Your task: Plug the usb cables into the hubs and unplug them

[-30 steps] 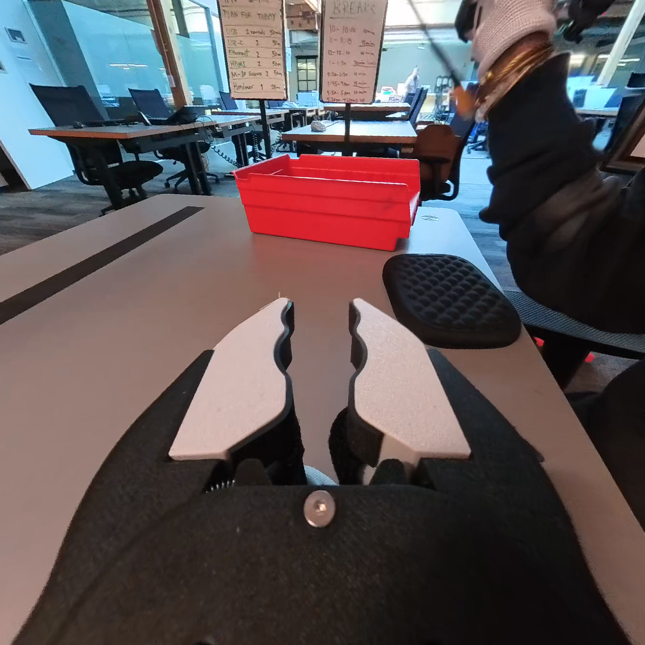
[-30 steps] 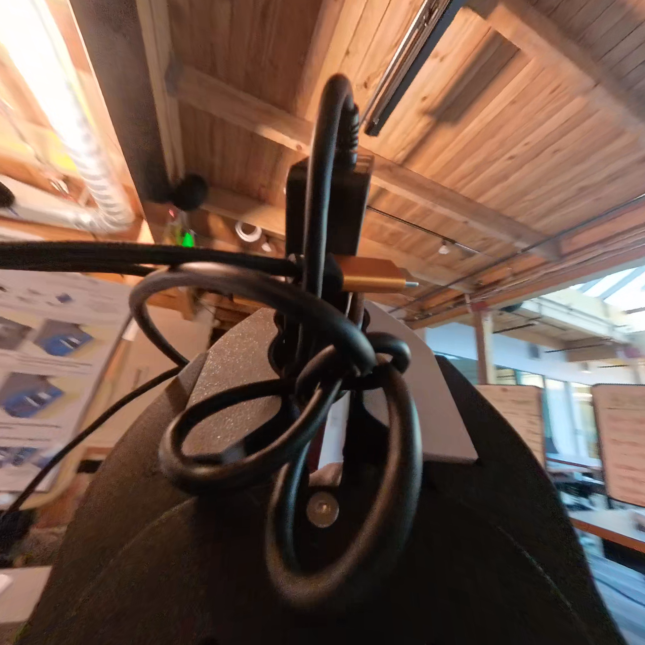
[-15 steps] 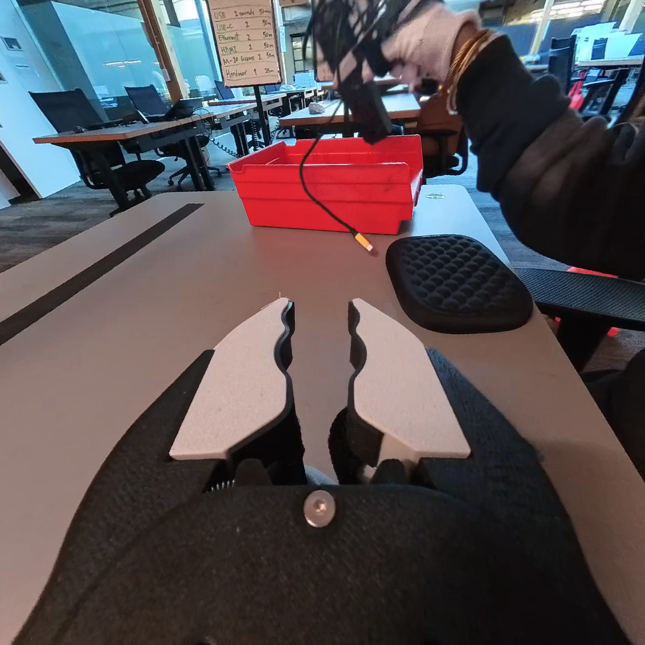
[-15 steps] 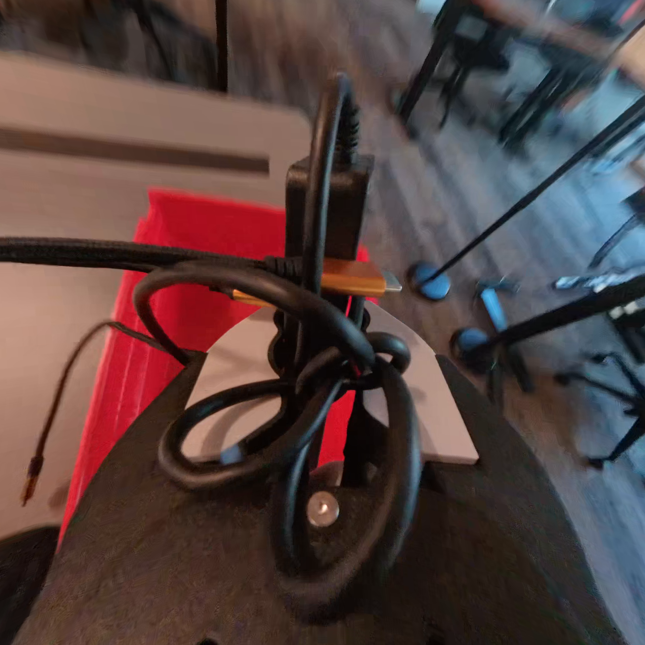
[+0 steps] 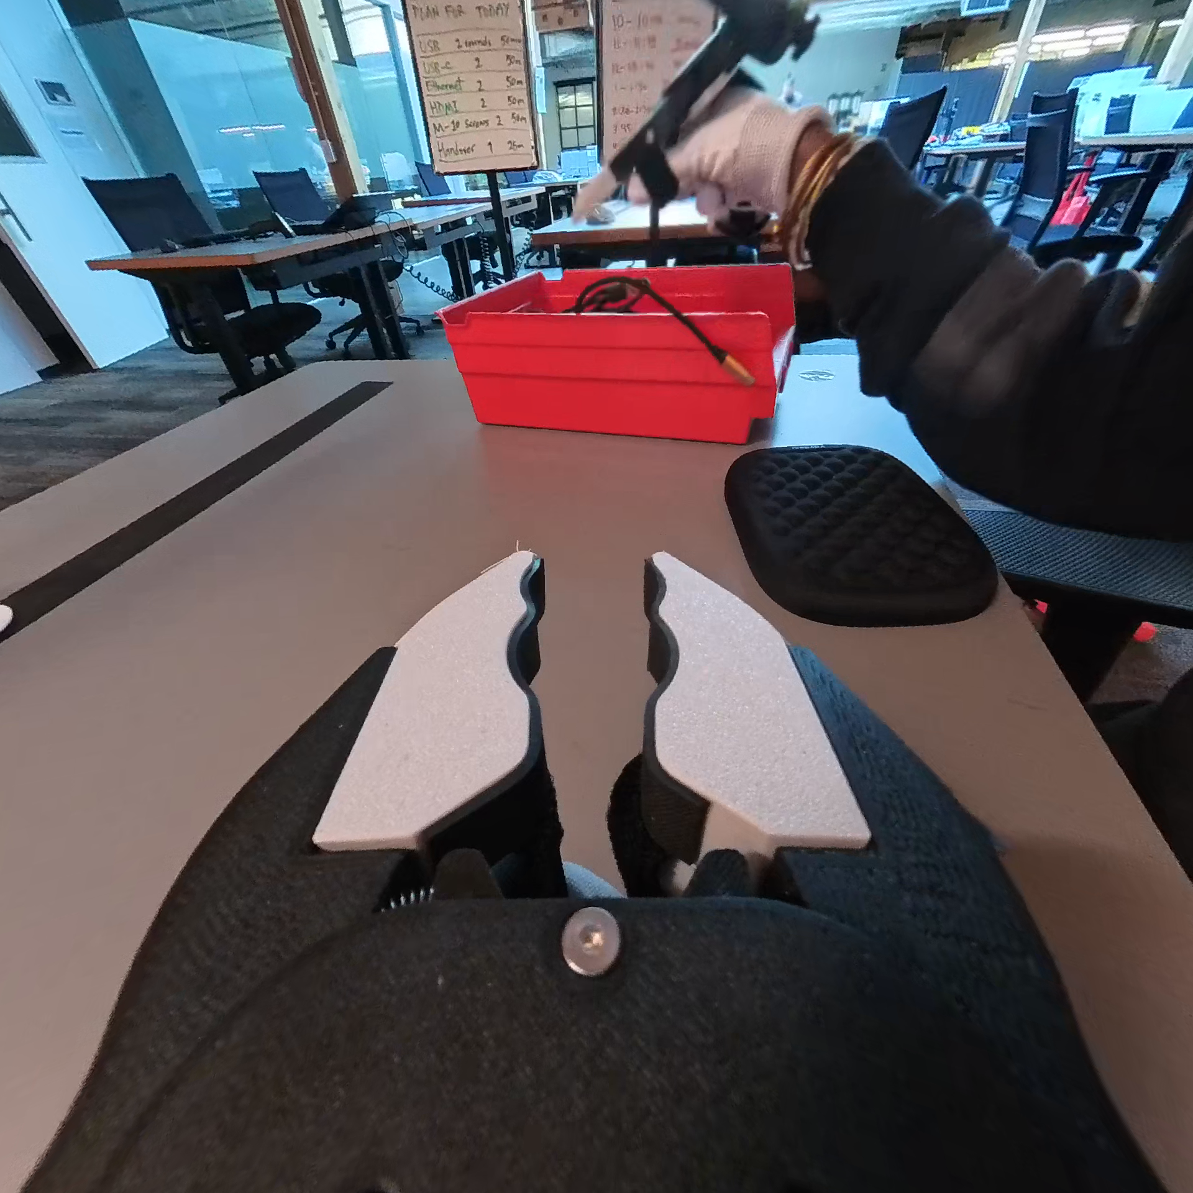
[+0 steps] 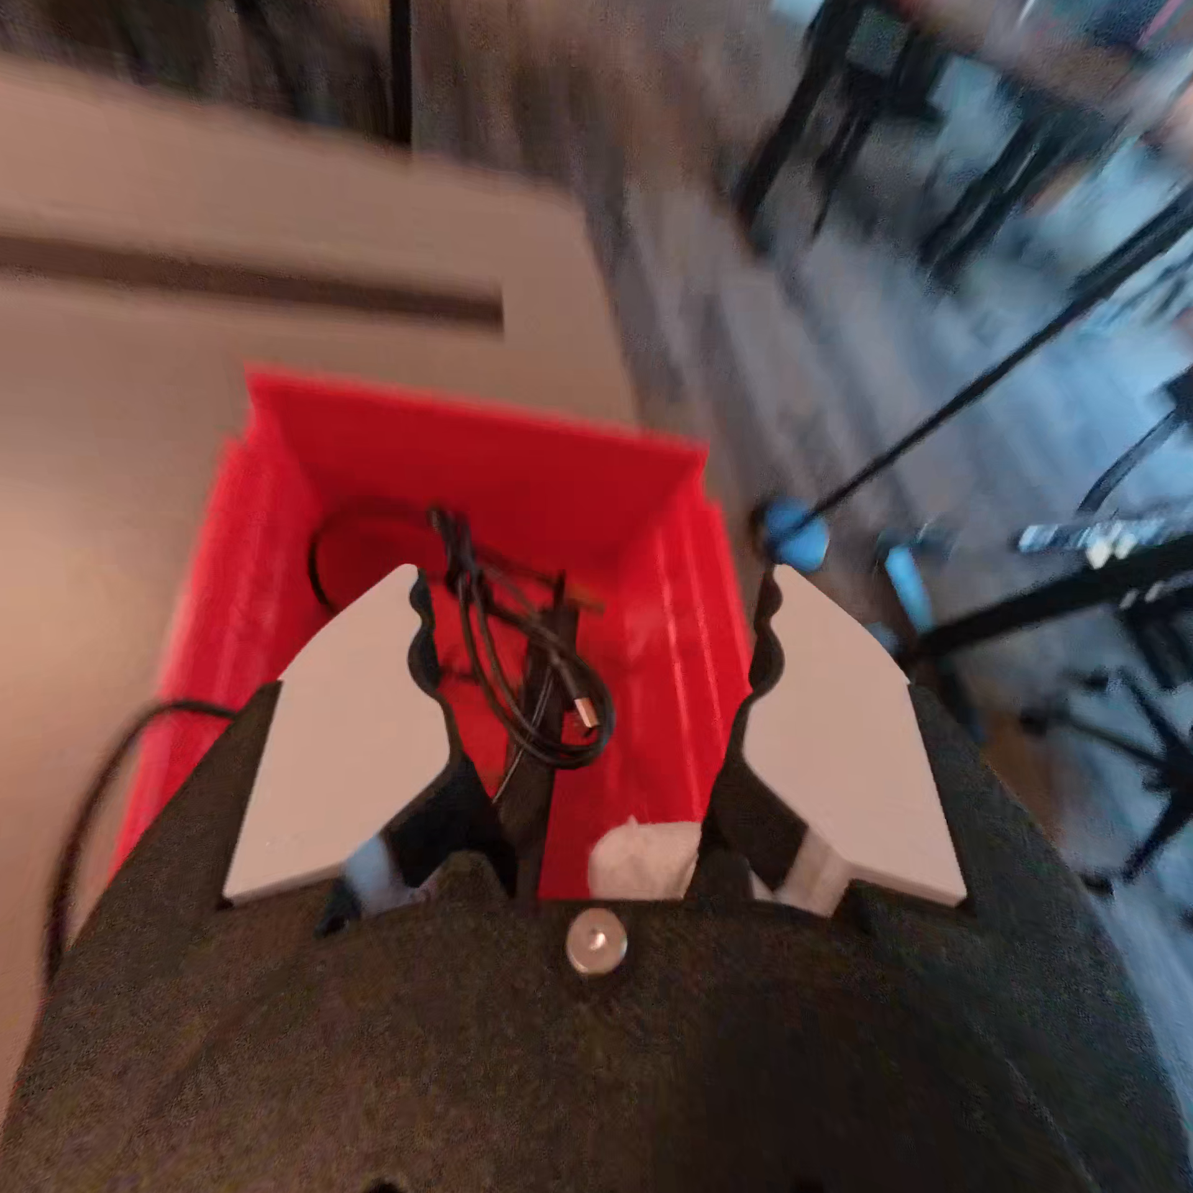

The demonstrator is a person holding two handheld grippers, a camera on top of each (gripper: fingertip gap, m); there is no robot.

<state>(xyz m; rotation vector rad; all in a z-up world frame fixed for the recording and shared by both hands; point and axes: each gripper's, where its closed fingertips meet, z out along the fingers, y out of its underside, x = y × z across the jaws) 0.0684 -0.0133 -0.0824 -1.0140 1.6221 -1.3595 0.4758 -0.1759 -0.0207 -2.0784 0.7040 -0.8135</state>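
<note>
A tangle of black usb cables (image 6: 536, 678) with a dark hub among them lies inside the red bin (image 6: 490, 465). My right gripper (image 6: 591, 574) is wide open and empty just above the tangle; this view is blurred. In the left wrist view the red bin (image 5: 613, 394) stands at the table's far side. One cable hangs over its front wall and ends in a gold plug (image 5: 739, 373). A gloved hand holds the right gripper (image 5: 697, 97) above the bin. My left gripper (image 5: 594, 568) is open and empty, low over the table, well short of the bin.
A black textured pad (image 5: 852, 529) lies near the table's right edge, between my left gripper and the bin. A dark strip (image 5: 193, 510) runs along the table on the left. The person's dark sleeve (image 5: 968, 336) reaches in from the right. Desks, chairs and whiteboard stands fill the background. There is about 45 cm between the tips of the two grippers.
The right gripper swung down from facing the ceiling to over the red bin, opened, and let the cable bundle fall into the bin. The left gripper has stayed put.
</note>
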